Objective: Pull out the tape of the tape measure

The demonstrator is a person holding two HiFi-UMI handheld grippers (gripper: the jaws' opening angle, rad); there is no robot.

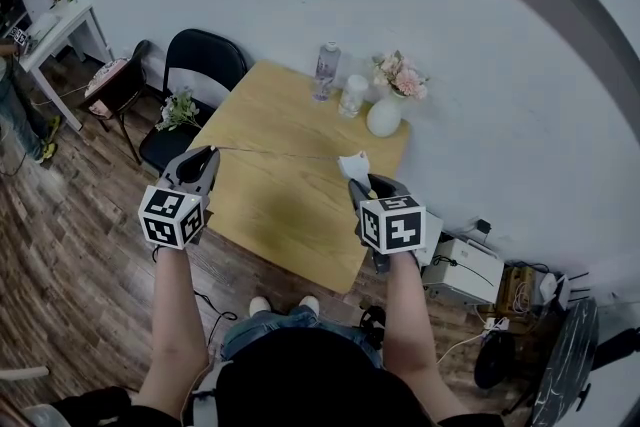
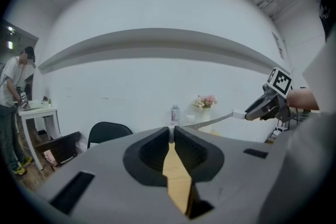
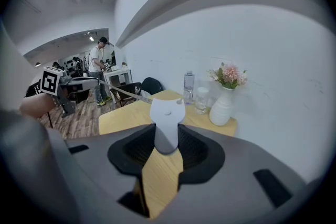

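The tape measure's case [image 1: 355, 164], white, is clamped between the jaws of the right gripper [image 1: 363, 183] and is held above the near right part of the wooden table [image 1: 290, 215]. In the right gripper view it is seen standing upright between the pads, with its top clear of them. The tape [image 1: 280, 154] is drawn out of the case to the left and stretched in a nearly straight line over the table to the left gripper [image 1: 208, 155]. That gripper's jaws are pressed almost together on the tape's free end.

The tape's long axis is thus laid left to right, roughly level, between the two grippers, which are well apart. The case lies to the right of the left gripper, and the tape's end points left. For more tape to be drawn out, it is judged that the left gripper must be carried farther left along that same line while the case is steadied by the right. A pull off that axis could let the thin end slip from the pads.
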